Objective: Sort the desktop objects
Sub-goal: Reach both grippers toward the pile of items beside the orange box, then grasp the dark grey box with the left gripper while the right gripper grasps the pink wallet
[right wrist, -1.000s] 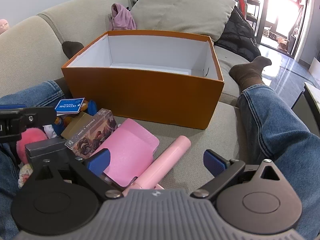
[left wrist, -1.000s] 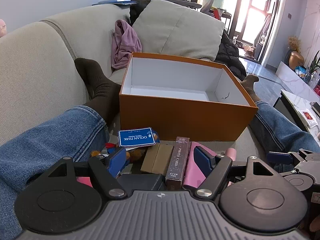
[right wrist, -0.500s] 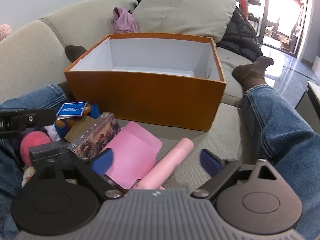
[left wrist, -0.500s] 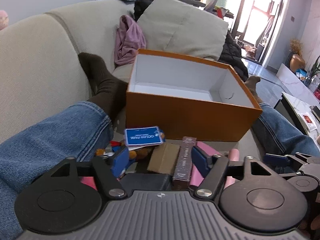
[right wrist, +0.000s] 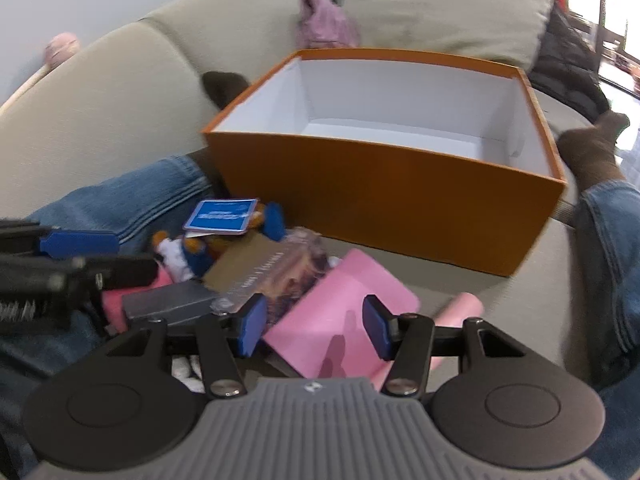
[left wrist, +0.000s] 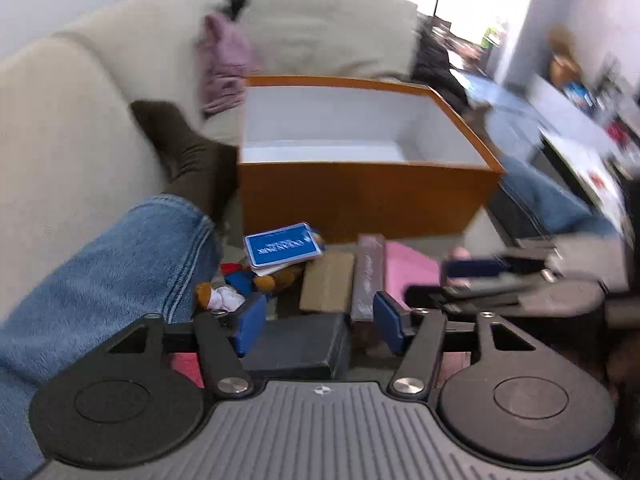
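An empty orange box [left wrist: 360, 200] with a white inside stands on the sofa; it also shows in the right wrist view [right wrist: 384, 184]. In front of it lies a pile: a blue card [left wrist: 282, 245], a small plush toy [left wrist: 240, 284], a tan box [left wrist: 326, 286], a printed long box [left wrist: 368, 272], a pink pouch [right wrist: 340, 316], a pink tube [right wrist: 460, 308] and a dark grey box [left wrist: 296, 346]. My left gripper [left wrist: 318, 322] is open, its fingers either side of the dark grey box. My right gripper [right wrist: 314, 328] is open over the pink pouch.
The person's jeans legs [left wrist: 100, 280] and socked feet [right wrist: 592, 148] lie on both sides of the box. A sofa back [left wrist: 60, 140], a cushion [left wrist: 328, 24] and a purple cloth [left wrist: 224, 64] are behind it. A low table [left wrist: 580, 152] is at the right.
Both grippers moved; the right one shifted left over the pink pouch and its jaws narrowed. The left view swung and now blurs, with the dark grey box between its fingers.
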